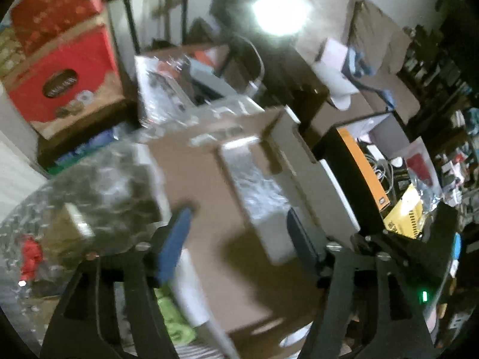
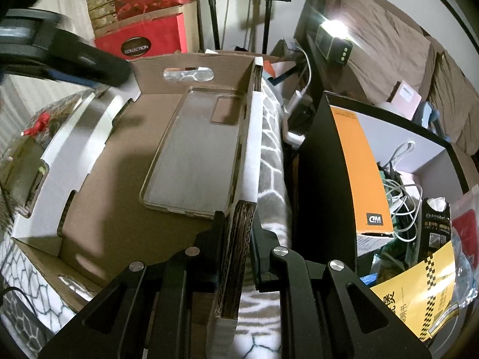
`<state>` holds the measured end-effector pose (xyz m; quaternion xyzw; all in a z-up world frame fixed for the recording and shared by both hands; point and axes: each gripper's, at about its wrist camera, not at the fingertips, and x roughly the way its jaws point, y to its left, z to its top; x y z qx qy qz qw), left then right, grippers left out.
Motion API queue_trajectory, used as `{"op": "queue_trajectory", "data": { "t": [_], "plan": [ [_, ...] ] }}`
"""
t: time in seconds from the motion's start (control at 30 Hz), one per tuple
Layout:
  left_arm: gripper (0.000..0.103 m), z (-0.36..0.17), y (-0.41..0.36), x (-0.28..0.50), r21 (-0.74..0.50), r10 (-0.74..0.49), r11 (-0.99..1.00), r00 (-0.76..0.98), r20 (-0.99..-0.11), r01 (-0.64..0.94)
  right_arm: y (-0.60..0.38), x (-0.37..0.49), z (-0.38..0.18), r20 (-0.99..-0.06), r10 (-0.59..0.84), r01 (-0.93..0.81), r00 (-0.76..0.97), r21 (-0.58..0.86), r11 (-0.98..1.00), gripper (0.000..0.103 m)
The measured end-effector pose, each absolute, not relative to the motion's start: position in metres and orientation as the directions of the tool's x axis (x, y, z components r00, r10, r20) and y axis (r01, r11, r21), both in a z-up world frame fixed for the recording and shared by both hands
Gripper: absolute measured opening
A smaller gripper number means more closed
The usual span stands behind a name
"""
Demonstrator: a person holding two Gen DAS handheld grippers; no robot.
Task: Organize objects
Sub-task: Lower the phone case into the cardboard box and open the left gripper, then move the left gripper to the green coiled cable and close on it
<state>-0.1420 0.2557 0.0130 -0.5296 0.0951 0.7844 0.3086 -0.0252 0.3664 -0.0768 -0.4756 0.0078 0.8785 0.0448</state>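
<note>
Risk sits mostly with my right gripper (image 2: pixel 238 230), which pinches the right wall of the cardboard tray (image 2: pixel 98 161) between its jaws. If I tug or twist that wall, I judge the whole tray could skew on the patterned blanket (image 2: pixel 271 161) and the clear phone case (image 2: pixel 194 152) lying flat on its floor could slide toward a corner. The wall is corrugated and already looks frayed at the near end, so a hard squeeze may crush it further.

My left gripper (image 1: pixel 239 230) is spread, with nothing between its fingers, and it hangs above the tray floor, with the case just beyond its fingertips. That view is smeared, so I cannot place its tips finely; dropping blind could clip the case's edge or the tray wall.

As for containers: the tray holds only the phone case, resting near the right wall, as far as I can see. Beside it, apart from it, the black box (image 2: pixel 317 161) is crowded with an orange carton (image 2: pixel 359 161), white cables (image 2: pixel 401 179), a dark packet and a yellow booklet (image 2: pixel 419 293) at its near edge.
</note>
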Motion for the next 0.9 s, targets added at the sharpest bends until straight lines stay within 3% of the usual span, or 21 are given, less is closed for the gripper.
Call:
{"op": "queue_trajectory", "data": {
  "t": [0.2, 0.43, 0.83, 0.9],
  "plan": [
    [0.066, 0.021, 0.198, -0.140, -0.143, 0.345, -0.829, -0.294, -0.891, -0.540, 0.367, -0.026, -0.076, -0.837, 0.066, -0.094, -0.542, -0.017, -0.995, 0.014],
    [0.066, -0.022, 0.149, -0.132, -0.133, 0.277, -0.874, -0.255, -0.926, -0.468, 0.367, -0.026, -0.075, -0.842, 0.061, -0.106, -0.537, -0.005, -0.994, 0.016],
    [0.066, -0.061, 0.157, -0.120, -0.115, 0.250, -0.871, -0.229, -0.941, -0.478, 0.366, -0.025, -0.077, -0.848, 0.063, -0.117, -0.526, -0.001, -0.993, 0.018],
    [0.054, -0.064, 0.157, -0.119, -0.121, 0.258, -0.869, -0.229, -0.939, -0.480, 0.366, -0.025, -0.077, -0.849, 0.062, -0.117, -0.525, 0.000, -0.993, 0.018]
  ]
}}
